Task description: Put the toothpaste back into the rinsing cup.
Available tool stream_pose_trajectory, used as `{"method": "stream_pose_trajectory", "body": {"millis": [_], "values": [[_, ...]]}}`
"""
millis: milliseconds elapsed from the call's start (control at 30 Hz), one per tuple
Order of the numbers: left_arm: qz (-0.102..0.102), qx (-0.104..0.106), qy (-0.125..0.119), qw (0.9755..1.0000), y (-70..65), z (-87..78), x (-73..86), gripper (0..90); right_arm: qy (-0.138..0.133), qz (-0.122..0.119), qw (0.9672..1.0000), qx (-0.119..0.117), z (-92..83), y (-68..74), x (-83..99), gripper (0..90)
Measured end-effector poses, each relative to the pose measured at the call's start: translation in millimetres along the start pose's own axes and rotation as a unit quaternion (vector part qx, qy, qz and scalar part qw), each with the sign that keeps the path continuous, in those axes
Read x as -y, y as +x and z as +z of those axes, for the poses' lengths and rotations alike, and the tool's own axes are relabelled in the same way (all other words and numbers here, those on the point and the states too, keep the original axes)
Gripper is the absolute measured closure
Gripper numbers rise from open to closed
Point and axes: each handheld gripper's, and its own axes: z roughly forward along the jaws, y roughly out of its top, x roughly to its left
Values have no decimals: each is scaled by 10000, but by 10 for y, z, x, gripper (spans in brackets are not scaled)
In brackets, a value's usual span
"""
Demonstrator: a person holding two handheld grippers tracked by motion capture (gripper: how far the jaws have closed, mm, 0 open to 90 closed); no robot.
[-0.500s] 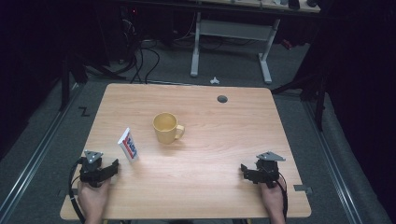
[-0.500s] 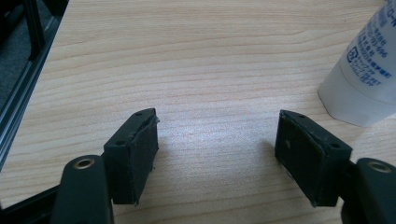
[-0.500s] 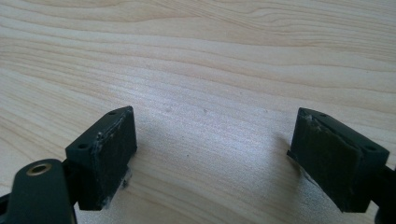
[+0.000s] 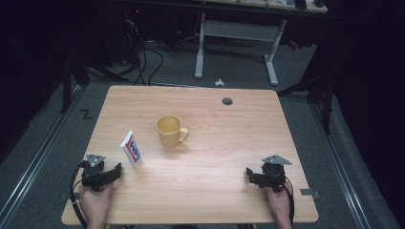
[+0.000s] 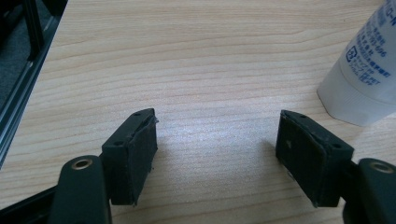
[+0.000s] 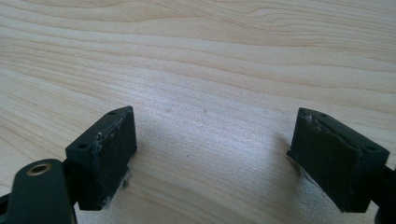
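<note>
A yellow mug stands near the middle of the wooden table, its handle toward the right. To its left, a white tube with a blue and red label stands on its cap. My left gripper rests near the front left edge, just short of the tube and pointing toward it. Its own view shows the left gripper open over bare wood, with the tube at the upper right. My right gripper sits near the front right edge. In its view the right gripper stands open with nothing between the jaws.
A round cable hole sits near the table's far edge. Beyond the table are the grey legs of another desk and cables on a dark floor. A hand holds each gripper at the front edge.
</note>
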Motion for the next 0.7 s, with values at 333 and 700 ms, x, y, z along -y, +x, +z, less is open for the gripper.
{"method": "stream_pose_trajectory", "body": {"millis": [333,700], "values": [[28,31,17,10000,-2,2,-1,280,-1,2,10000,0,0,0,0,144],[81,104,28,9999,-23,10,-9,258,0,5,10000,2,0,1,-1,143]]}}
